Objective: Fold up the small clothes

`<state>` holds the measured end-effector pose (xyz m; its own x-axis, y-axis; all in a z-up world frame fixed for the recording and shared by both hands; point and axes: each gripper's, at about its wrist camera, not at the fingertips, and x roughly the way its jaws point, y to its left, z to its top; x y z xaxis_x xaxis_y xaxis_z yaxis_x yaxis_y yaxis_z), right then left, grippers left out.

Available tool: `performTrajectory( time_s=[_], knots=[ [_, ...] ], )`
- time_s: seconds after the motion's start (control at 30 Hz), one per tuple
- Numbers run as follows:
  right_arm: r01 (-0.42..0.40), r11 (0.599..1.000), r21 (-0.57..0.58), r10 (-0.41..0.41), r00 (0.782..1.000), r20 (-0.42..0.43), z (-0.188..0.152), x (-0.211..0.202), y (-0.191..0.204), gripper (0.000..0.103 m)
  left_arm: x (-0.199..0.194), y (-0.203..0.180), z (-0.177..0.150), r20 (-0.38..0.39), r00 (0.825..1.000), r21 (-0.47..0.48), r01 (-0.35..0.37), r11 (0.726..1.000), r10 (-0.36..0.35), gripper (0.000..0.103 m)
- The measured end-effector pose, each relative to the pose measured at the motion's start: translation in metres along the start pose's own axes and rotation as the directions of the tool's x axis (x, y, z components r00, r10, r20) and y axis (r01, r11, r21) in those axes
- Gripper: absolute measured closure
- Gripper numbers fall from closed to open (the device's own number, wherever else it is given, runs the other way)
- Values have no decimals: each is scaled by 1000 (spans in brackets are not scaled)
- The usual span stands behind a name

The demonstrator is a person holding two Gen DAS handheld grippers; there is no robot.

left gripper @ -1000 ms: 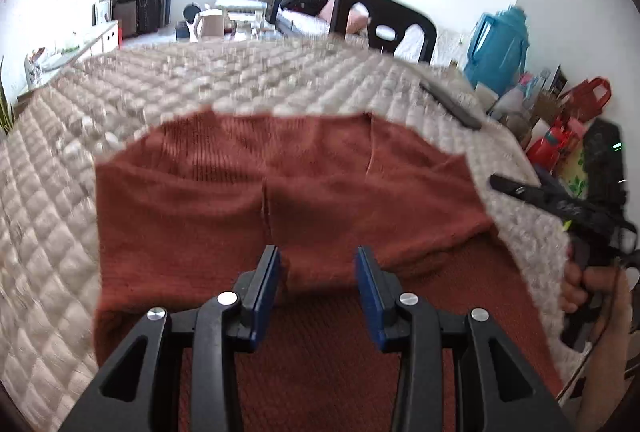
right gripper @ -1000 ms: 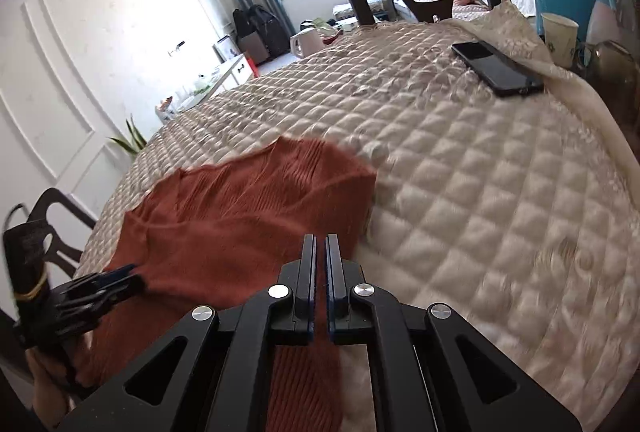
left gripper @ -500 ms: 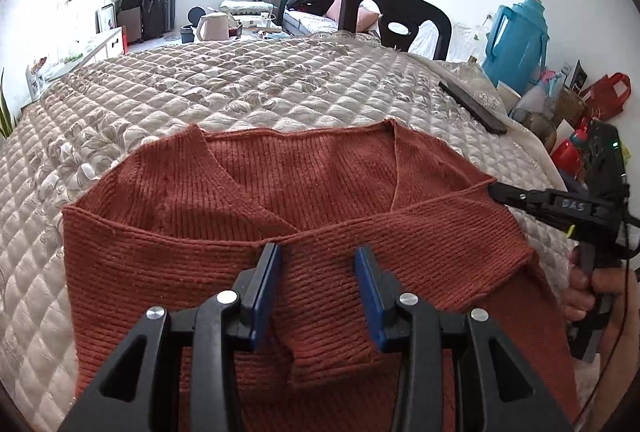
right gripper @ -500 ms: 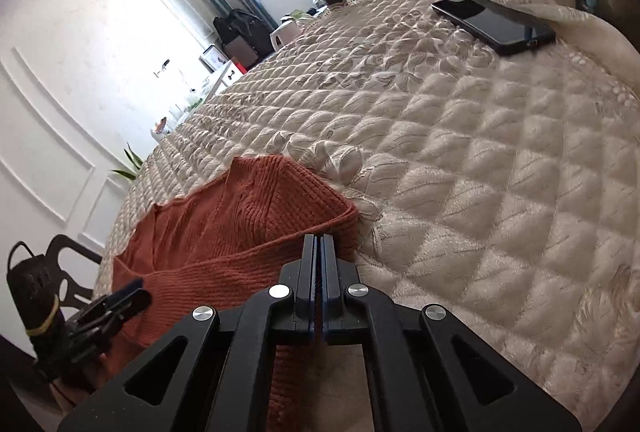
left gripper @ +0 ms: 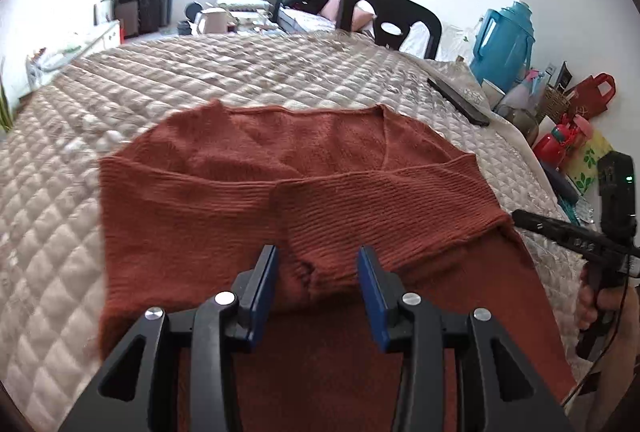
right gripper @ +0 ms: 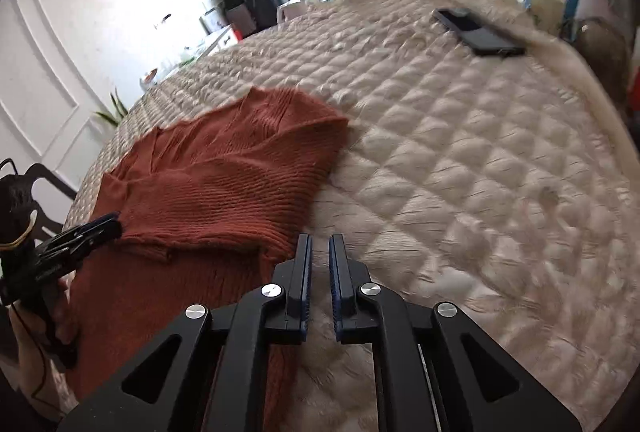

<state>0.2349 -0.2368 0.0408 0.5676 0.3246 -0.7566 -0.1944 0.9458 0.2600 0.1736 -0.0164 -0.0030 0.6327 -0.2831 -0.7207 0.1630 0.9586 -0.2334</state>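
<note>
A rust-red knit sweater (left gripper: 256, 200) lies on the quilted beige bedspread (left gripper: 240, 72), both sleeves folded across its front. My left gripper (left gripper: 318, 264) is open and empty, hovering over the sleeve cuffs at the sweater's near middle. My right gripper (right gripper: 320, 252) is slightly open and empty, just off the sweater's right edge (right gripper: 224, 192) above the bedspread (right gripper: 460, 152). It also shows in the left wrist view (left gripper: 520, 218) at the sweater's right edge. The left gripper shows in the right wrist view (right gripper: 108, 226) at the sleeve.
A black phone (right gripper: 478, 30) lies on the bedspread at the far right, also in the left view (left gripper: 458, 100). A dark chair (left gripper: 390, 18) stands behind the bed. A blue jug (left gripper: 504, 40), red bag (left gripper: 592, 96) and clutter stand at the right.
The right gripper carried the right sleeve across the sweater, then opened a little and let it go. The left gripper stayed open and drew back slightly.
</note>
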Motion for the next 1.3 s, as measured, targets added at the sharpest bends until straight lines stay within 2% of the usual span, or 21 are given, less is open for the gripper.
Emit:
performTrajectory(
  time_s=[0.23, 0.4, 0.47, 0.53, 0.57, 0.7, 0.83, 0.93, 1.13, 1.2, 1.23, 1.27, 1.3],
  knots=[
    [-51, 998, -38, 54, 996, 69, 2, -18, 22, 95, -15, -7, 6, 39, 999, -7, 23, 1000, -22, 59],
    [-76, 995, -72, 80, 996, 45, 10, 2, 45, 95, 1, -22, 8, 18, 999, 24, 39, 999, -40, 59],
    [-57, 994, -97, 58, 998, 12, 8, 14, 50, 95, 13, -20, 1, -22, 999, 15, 28, 999, -28, 59],
    [-27, 994, -110, 24, 999, -27, 1, 28, 49, 95, 11, -17, -1, -4, 999, 7, 41, 999, -41, 59],
    [-45, 994, -99, 43, 999, -17, 1, 27, 46, 95, 11, -15, -2, -8, 999, 1, 40, 999, -40, 59],
    [-58, 993, -104, 56, 998, -19, -1, 25, 44, 95, 13, -23, -4, -11, 1000, 33, -3, 999, 4, 58],
    [-23, 991, -135, 22, 1000, -13, -2, 24, 51, 95, 15, -32, -5, -17, 999, 84, -41, 996, 43, 50],
    [-40, 992, -123, 39, 999, -14, -2, 25, 47, 95, 15, -34, -6, -21, 999, 98, -39, 994, 42, 45],
    [-57, 992, -108, 56, 998, -14, -2, 26, 44, 95, 15, -35, -6, -24, 999, 104, -38, 994, 41, 42],
    [-57, 992, -108, 55, 998, -16, -1, 26, 44, 95, 17, -38, -6, -30, 999, 121, -40, 992, 44, 32],
    [-53, 992, -113, 51, 999, -18, -1, 26, 45, 95, 20, -42, -6, -41, 998, 141, -42, 989, 48, 22],
    [-49, 992, -116, 47, 999, -19, -1, 27, 46, 95, 23, -47, -7, -54, 997, 164, -47, 985, 56, 16],
    [-44, 992, -119, 41, 999, -21, -1, 27, 47, 95, 25, -51, -8, -61, 996, 185, -57, 981, 69, 15]
  ],
)
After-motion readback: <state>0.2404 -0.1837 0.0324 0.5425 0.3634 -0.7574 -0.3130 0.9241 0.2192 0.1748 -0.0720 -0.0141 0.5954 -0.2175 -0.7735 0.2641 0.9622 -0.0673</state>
